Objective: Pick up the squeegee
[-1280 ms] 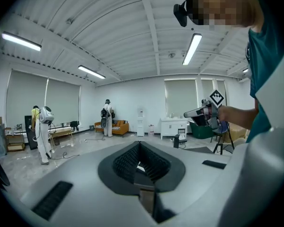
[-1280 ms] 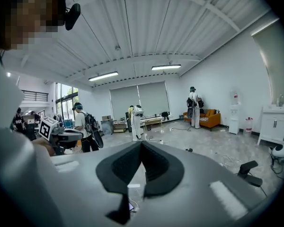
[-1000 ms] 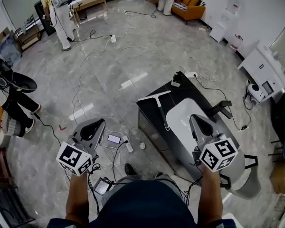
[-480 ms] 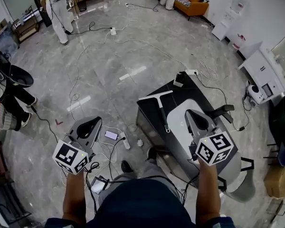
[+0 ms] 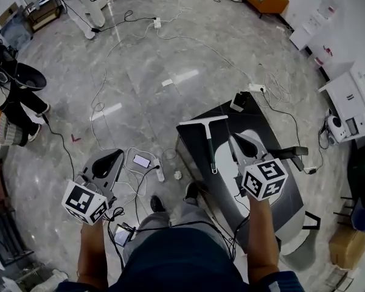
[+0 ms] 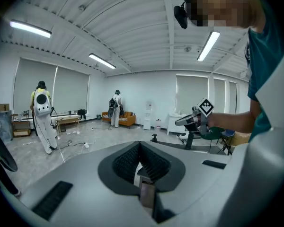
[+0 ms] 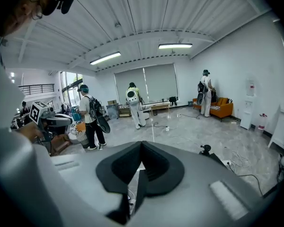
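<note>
The squeegee (image 5: 210, 146) lies flat on a black table (image 5: 191, 143). Its white blade is at the far end and its dark handle points back toward me. My right gripper (image 5: 233, 138) hovers over the table just right of the handle, not touching it, with its jaws shut and empty. My left gripper (image 5: 116, 157) is held over the floor well left of the table, also shut and empty. In the left gripper view the jaws (image 6: 139, 144) meet at their tips. The right gripper view shows the same closed jaws (image 7: 142, 144). The squeegee shows in neither gripper view.
A white oval pad (image 5: 253, 148) covers the table's right part, with a small device (image 5: 238, 102) at the far corner. Cables, a power strip (image 5: 160, 175) and a phone (image 5: 145, 161) litter the floor between the grippers. A black chair (image 5: 295, 152) and white cabinet (image 5: 347, 105) stand right. People stand far left.
Both grippers have come down and forward. The right one has shifted left, closer to the squeegee's handle. The head view has tipped further down over the table.
</note>
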`<action>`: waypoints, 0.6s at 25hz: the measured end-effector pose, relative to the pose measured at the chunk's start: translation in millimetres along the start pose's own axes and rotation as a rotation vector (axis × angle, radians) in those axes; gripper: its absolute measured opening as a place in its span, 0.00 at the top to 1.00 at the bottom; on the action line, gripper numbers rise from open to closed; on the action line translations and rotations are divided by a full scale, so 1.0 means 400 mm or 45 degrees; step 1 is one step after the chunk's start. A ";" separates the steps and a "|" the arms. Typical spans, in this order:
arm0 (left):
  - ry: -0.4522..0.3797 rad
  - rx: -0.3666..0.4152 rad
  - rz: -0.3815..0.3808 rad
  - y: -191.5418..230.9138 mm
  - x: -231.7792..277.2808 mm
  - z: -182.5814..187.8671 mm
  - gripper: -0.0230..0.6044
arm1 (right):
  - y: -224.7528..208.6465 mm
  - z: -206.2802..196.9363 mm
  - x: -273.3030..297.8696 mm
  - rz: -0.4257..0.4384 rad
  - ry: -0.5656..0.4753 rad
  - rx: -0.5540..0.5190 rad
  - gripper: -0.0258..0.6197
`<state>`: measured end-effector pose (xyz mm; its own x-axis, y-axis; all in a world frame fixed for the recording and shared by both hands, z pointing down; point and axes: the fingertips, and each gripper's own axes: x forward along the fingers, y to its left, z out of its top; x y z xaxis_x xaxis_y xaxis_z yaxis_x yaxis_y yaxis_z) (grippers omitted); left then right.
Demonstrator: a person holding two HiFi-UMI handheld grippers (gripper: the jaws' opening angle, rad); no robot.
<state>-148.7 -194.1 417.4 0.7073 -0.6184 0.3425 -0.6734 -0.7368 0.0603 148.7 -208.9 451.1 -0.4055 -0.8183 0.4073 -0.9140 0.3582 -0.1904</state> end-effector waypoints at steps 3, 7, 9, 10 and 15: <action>0.024 -0.019 0.019 0.012 0.027 -0.021 0.95 | -0.033 -0.038 0.054 0.018 0.047 0.007 0.94; 0.051 -0.050 0.037 0.023 0.060 -0.046 0.95 | -0.073 -0.092 0.120 0.038 0.115 0.021 0.94; 0.065 -0.065 0.042 0.027 0.077 -0.057 0.95 | -0.091 -0.119 0.152 0.046 0.149 0.029 0.94; 0.072 -0.072 0.044 0.027 0.085 -0.063 0.95 | -0.099 -0.135 0.167 0.050 0.166 0.034 0.94; 0.098 -0.092 0.046 0.031 0.123 -0.088 0.95 | -0.144 -0.216 0.240 0.060 0.248 0.066 0.90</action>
<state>-129.8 -224.2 468.2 0.6654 -0.6193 0.4168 -0.7139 -0.6911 0.1130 161.5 -269.3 578.4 -0.4468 -0.6967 0.5612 -0.8942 0.3665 -0.2570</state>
